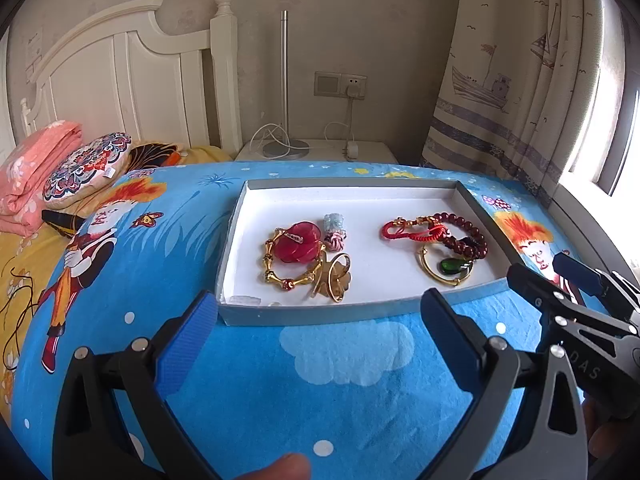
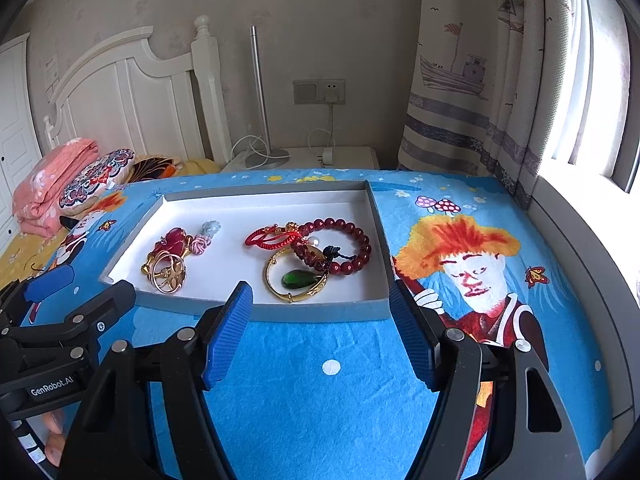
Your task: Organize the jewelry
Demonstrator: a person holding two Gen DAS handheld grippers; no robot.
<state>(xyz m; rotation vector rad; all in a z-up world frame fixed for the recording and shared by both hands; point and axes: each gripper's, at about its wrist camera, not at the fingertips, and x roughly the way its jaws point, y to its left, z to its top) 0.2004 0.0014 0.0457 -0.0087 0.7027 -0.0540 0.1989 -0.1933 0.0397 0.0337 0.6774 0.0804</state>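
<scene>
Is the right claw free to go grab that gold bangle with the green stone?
Probably yes: the right claw is open and empty, and the bangle lies just past the tray's low front wall, though beads overlap its far edge.

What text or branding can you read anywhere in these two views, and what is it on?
"GenRobot.AI": white lettering on the black body of the left gripper, seen from the right wrist.
"DAS": partial letters on the right gripper, seen from the left wrist; the rest is cut off.
Paper label on the headboard: too small to read.
</scene>
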